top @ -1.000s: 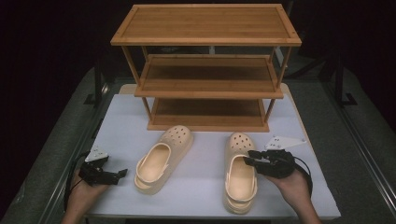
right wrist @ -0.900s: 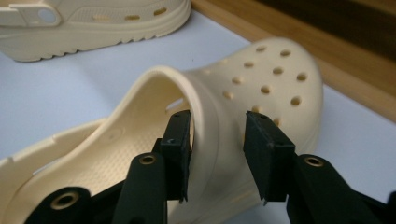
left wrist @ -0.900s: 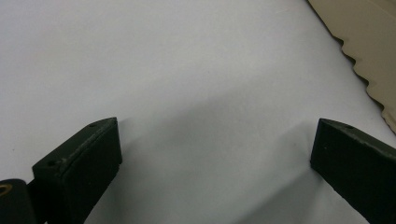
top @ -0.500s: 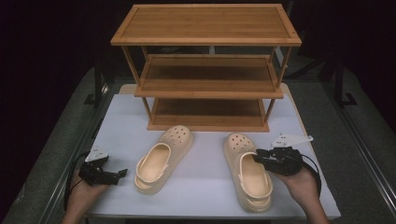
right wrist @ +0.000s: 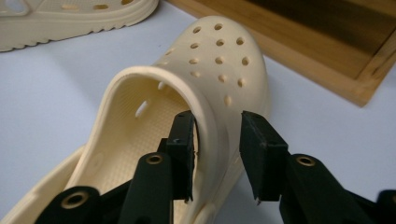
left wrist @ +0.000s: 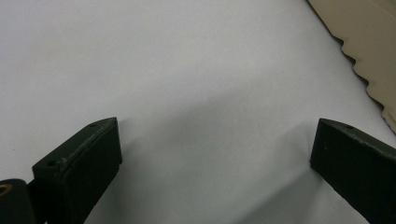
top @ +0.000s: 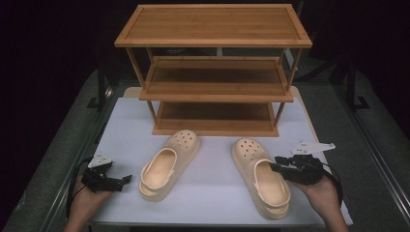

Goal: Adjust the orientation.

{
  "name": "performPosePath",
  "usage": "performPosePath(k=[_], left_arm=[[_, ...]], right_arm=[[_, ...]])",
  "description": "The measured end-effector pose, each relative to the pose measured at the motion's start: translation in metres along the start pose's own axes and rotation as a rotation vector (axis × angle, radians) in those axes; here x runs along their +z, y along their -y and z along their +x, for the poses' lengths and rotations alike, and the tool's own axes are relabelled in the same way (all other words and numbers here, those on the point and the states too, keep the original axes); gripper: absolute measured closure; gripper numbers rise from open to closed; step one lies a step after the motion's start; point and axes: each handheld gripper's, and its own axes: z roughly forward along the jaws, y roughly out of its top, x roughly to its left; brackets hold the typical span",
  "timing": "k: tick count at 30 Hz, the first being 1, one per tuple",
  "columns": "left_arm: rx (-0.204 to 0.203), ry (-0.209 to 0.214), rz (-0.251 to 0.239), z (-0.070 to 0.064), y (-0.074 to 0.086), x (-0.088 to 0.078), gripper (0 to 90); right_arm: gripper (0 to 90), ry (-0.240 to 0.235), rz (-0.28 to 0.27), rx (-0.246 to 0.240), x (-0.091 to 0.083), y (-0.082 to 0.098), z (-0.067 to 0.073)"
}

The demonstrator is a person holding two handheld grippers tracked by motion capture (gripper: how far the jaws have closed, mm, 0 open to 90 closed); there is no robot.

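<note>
Cream foam clog (top: 261, 176) lies on the white desk (top: 212, 193) before the wooden rack (top: 215, 87), right claw (right wrist: 217, 140) straddling its side wall without clamping, jaws having just opened, presumably to reposition it, while left claw (left wrist: 210, 158) idles, jaws apart.

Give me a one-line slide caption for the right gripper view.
Right gripper straddles the side wall of a cream clog, one jaw inside, one outside, beside the wooden rack.

Cream clog on the white table

The right clog (top: 261, 176) lies upright on its sole, perforated toe toward the wooden shoe rack (top: 215, 72), heel strap folded back, beside its twin (top: 169, 162).
</note>
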Motion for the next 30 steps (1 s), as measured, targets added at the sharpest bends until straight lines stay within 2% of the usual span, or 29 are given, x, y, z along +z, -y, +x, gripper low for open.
performPosePath(k=[4, 8, 12, 20, 30], left_arm=[[-0.003, 0.000, -0.003, 0.000, 0.000, 0.000, 1.2], [-0.003, 0.000, -0.003, 0.000, 0.000, 0.000, 1.3], [-0.003, 0.000, -0.003, 0.000, 0.000, 0.000, 1.3], [-0.003, 0.000, -0.003, 0.000, 0.000, 0.000, 1.3], [-0.003, 0.000, -0.003, 0.000, 0.000, 0.000, 1.3]], right_arm=[[64.6, 0.009, 0.011, 0.032, 0.002, 0.011, 0.001], [70.4, -0.029, -0.012, 0.071, 0.004, 0.020, -0.002], [77.5, 0.001, -0.024, 0.053, 0.001, 0.020, 0.000], [83.1, 0.072, -0.032, 0.034, -0.001, 0.017, 0.000], [83.8, 0.077, -0.057, 0.012, 0.009, 0.002, 0.004]])
